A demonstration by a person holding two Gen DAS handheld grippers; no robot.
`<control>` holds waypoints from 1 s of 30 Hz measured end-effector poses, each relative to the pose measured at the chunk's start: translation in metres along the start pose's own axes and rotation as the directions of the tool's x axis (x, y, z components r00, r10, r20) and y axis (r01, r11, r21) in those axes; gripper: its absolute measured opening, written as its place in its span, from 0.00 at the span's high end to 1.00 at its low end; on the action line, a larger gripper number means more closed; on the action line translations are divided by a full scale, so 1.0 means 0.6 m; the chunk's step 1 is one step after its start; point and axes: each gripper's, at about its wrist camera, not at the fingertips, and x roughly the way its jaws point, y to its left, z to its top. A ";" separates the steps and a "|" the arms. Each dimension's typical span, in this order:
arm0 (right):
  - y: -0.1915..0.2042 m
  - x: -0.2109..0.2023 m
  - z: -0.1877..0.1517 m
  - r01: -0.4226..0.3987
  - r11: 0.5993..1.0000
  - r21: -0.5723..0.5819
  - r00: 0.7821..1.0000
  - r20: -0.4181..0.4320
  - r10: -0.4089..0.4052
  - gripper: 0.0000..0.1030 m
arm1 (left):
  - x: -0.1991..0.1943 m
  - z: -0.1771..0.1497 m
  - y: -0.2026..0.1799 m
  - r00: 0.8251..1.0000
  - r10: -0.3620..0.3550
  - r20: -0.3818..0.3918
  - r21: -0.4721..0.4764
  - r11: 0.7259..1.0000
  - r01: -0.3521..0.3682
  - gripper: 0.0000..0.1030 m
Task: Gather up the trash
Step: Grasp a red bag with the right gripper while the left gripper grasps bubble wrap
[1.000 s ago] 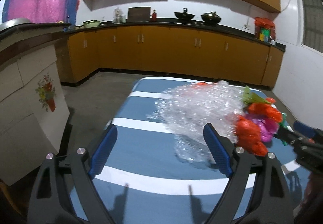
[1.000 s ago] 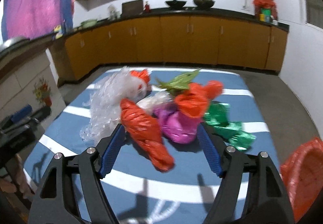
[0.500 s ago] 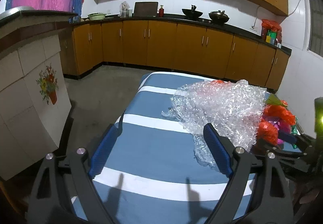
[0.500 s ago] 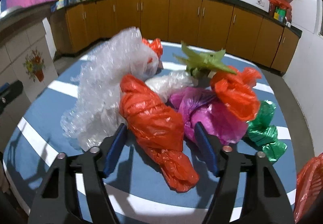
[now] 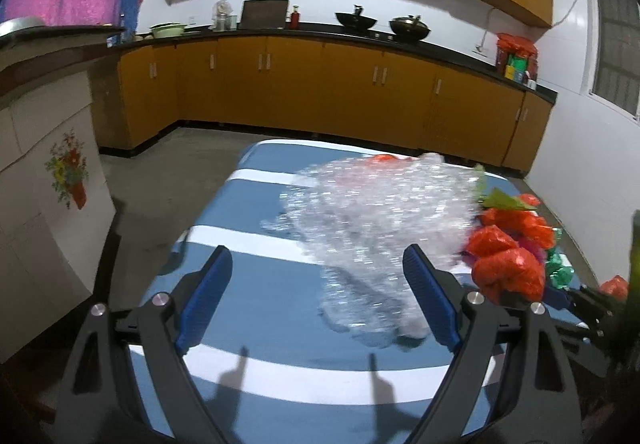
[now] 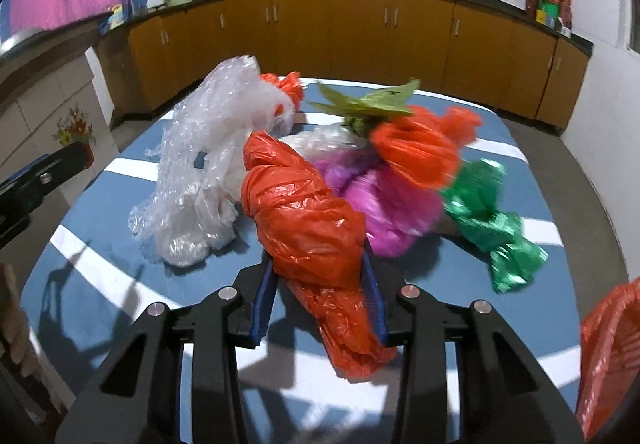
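Observation:
A heap of crumpled plastic trash lies on the blue table with white stripes (image 6: pixel 120 268). My right gripper (image 6: pixel 318 304) is shut on an orange plastic bag (image 6: pixel 308 228) at the near edge of the heap. Behind it lie a pink bag (image 6: pixel 384 199), another orange bag (image 6: pixel 416 151), a green bag (image 6: pixel 496 228) and clear bubble wrap (image 6: pixel 200 163). My left gripper (image 5: pixel 316 296) is open and empty, low over the table (image 5: pixel 248 284), with the bubble wrap (image 5: pixel 380 228) just ahead of its right finger. The held orange bag also shows in the left wrist view (image 5: pixel 504 272).
An orange mesh basket (image 6: pixel 608 356) stands at the table's right near corner. Wooden kitchen cabinets (image 5: pixel 320 91) line the far wall. A tiled counter (image 5: pixel 44 171) stands left of the table. The left gripper shows at the left edge of the right wrist view (image 6: pixel 36 179).
My right gripper moved forward onto the near orange bag and shut on it. My left gripper shifted slightly and stayed open.

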 end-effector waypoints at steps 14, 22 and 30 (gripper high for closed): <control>-0.123 -0.069 -0.046 0.075 0.984 0.162 0.997 0.007 -0.077 0.61 | 0.066 0.013 -0.150 1.000 -0.005 -0.023 0.124 0.992 0.008 0.22; -0.140 -0.078 -0.058 0.070 0.980 0.185 0.997 0.014 -0.074 0.61 | 0.103 0.015 -0.133 0.995 0.002 -0.096 0.082 0.997 0.005 0.62; -0.144 -0.097 -0.064 0.064 0.979 0.196 0.997 0.037 -0.072 0.61 | 0.068 0.020 -0.111 0.996 -0.057 -0.073 0.080 0.995 0.063 0.94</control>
